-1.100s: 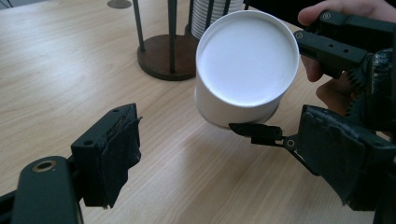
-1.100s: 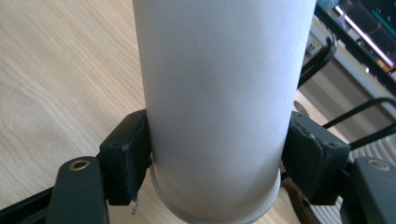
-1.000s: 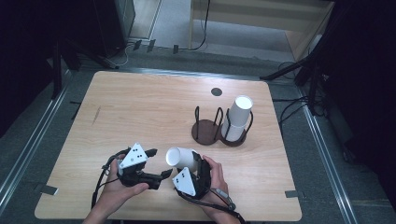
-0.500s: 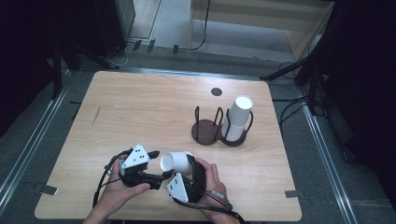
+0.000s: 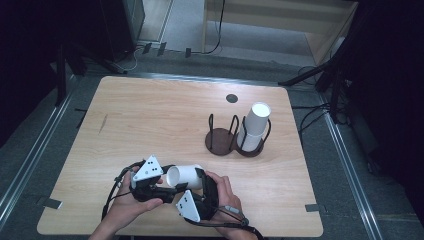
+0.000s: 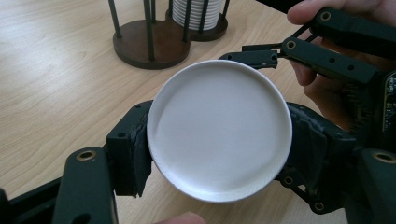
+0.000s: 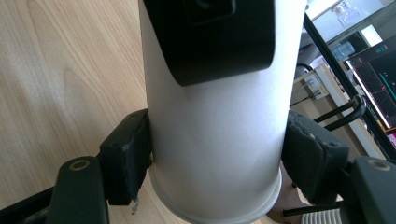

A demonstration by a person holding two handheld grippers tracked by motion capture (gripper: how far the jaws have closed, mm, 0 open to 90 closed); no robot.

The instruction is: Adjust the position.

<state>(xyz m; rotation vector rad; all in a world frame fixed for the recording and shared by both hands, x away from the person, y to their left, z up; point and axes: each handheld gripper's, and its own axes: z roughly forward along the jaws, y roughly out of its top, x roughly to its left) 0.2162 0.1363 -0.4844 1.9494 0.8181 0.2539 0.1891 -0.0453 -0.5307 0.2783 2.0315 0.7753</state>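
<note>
Both grippers' jaws clamp plain white cup (image 5: 186,176) (no print legible).

bare tabletop (image 5: 145,125) open from 9 to 12 o'clock of the hands, two-ring cup holder (image 5: 222,141) with cup stack (image 5: 254,127) blocked the 1 o'clock path

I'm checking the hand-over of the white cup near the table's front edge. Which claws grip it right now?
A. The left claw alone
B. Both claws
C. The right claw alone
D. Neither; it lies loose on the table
B: the left claw clamps the white cup near its closed bottom, and the right claw clamps its sides near the rim.
</note>
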